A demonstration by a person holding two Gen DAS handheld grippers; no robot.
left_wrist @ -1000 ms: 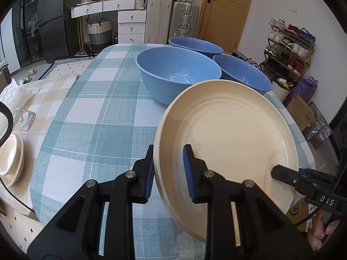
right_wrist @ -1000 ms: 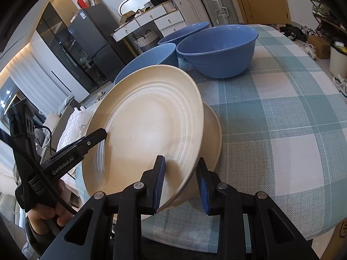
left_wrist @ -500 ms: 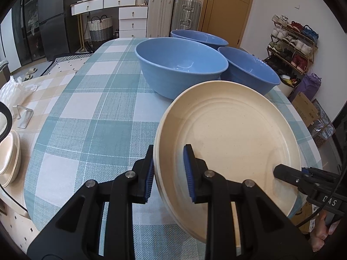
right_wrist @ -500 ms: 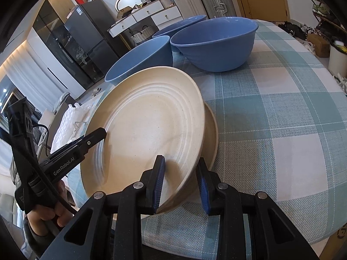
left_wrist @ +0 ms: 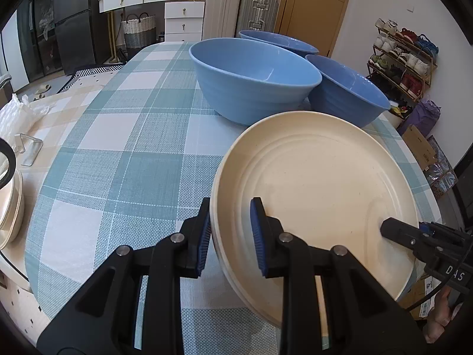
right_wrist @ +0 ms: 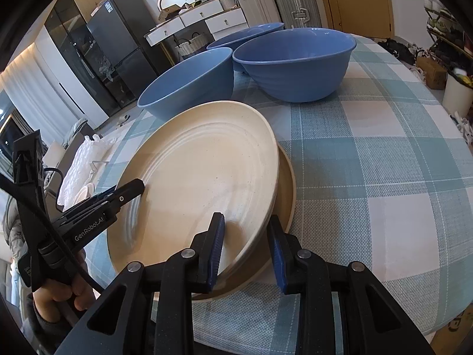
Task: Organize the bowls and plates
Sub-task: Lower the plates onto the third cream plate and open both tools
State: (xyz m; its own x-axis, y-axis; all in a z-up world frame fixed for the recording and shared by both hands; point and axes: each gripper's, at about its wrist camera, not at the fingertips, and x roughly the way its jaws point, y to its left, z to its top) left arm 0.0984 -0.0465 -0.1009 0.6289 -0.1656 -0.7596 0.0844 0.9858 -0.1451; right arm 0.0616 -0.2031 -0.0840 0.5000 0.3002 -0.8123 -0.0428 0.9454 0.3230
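Note:
A stack of cream plates [left_wrist: 319,183] with a tan plate [right_wrist: 288,195] underneath is held tilted, low over the checked table [left_wrist: 118,148]. My left gripper [left_wrist: 231,230] is shut on the stack's left rim, and its fingertip shows on the plate in the right wrist view as left gripper [right_wrist: 124,195]. My right gripper [right_wrist: 246,236] is shut on the opposite rim, one pad on top and one below the tan plate; it is also seen as right gripper [left_wrist: 396,230]. Three blue bowls [left_wrist: 254,88] [left_wrist: 348,94] [left_wrist: 278,40] stand close together behind the stack.
Small cream dishes [left_wrist: 11,207], a metal stand [left_wrist: 29,148] and plastic wrap [left_wrist: 14,112] lie on a side surface to the left. Suitcases [left_wrist: 236,9] and drawers stand beyond the table, a shoe rack [left_wrist: 405,59] and cardboard boxes to the right.
The left gripper has sunk a little toward the tablecloth with the plates, and the bowls now loom closer. Both grips on the stack are unchanged.

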